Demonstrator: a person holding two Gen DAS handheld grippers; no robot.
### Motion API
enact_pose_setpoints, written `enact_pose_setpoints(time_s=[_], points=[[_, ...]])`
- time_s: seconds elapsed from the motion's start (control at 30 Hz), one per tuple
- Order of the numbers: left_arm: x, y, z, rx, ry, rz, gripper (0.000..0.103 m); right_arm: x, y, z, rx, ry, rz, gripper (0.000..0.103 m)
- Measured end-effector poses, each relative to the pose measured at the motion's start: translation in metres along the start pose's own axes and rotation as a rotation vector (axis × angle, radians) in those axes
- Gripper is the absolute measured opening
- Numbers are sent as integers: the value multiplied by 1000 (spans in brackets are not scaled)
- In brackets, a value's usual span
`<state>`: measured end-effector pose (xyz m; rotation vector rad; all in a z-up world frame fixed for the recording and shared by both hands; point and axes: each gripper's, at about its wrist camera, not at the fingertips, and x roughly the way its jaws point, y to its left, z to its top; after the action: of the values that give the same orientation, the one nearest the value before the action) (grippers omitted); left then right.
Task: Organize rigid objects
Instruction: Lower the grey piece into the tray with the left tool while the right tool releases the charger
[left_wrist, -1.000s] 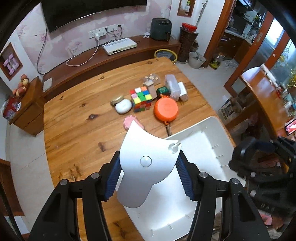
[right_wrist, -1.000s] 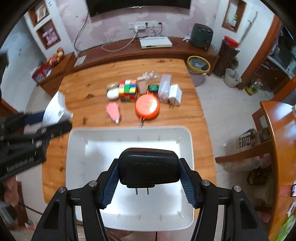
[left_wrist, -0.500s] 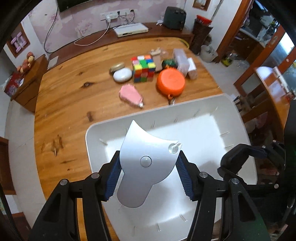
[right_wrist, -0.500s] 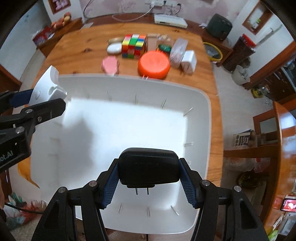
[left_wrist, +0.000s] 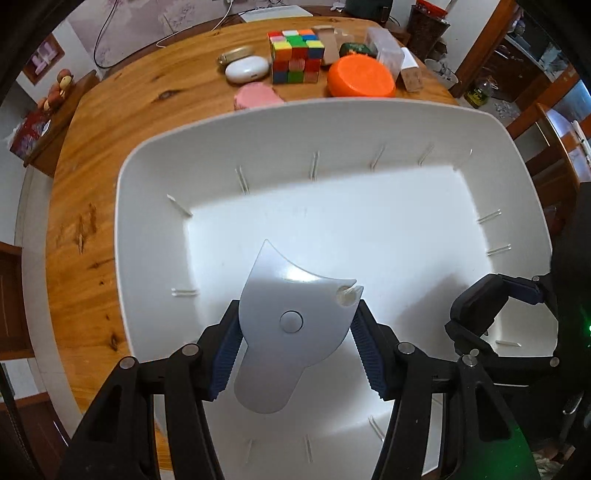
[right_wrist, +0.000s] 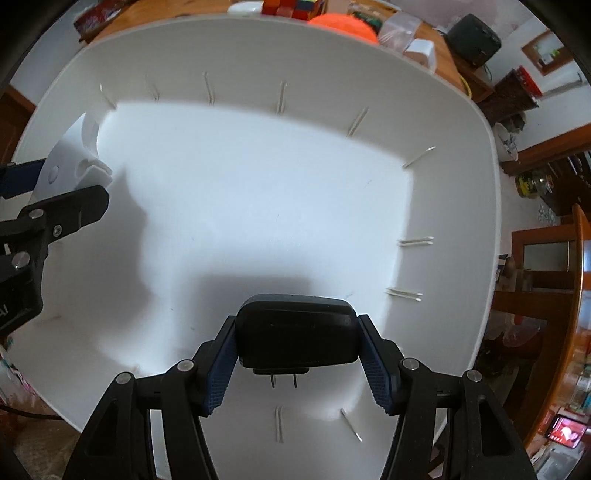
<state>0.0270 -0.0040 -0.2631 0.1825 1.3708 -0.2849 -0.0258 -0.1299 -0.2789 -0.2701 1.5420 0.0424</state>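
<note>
A large white tray (left_wrist: 155, 177) lies on the wooden table (left_wrist: 122, 110); it fills the right wrist view (right_wrist: 454, 122). My left gripper (left_wrist: 295, 350) is shut on a flat grey fan-shaped plastic piece (left_wrist: 288, 325) and holds it low inside the tray's near left part. My right gripper (right_wrist: 297, 354) is shut on a black plug adapter (right_wrist: 297, 332) with its prongs pointing down, low inside the tray's near right part. The adapter also shows in the left wrist view (left_wrist: 476, 314).
Beyond the tray's far rim stand a colour cube (left_wrist: 297, 55), an orange round lid (left_wrist: 360, 77), a pink piece (left_wrist: 255, 96), a white oval case (left_wrist: 246, 69), a clear box (left_wrist: 384, 51) and a white block (left_wrist: 410, 68). Chairs stand at the right.
Both grippers have moved forward and down from above the table into the tray, each still holding its object. The tray now fills both views.
</note>
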Motion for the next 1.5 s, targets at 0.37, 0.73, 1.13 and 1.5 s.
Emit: enact_pose_setpoints(time_s=[0.37,0.73,1.13,1.5], points=[[11,5,-15,-46,19,-13,62,21,13,-3,-44,46,12,68],[-1,-3,-19,-14,-12,-28,86,1,15,-10,-1,-11,73,76],[-36,12,-18,-69,-57,-28,86,-36,20,-14,15,-99,93,76],[-76,3,-4,-32,-133,57,86,-61,-9,-13,27,-190,103,76]])
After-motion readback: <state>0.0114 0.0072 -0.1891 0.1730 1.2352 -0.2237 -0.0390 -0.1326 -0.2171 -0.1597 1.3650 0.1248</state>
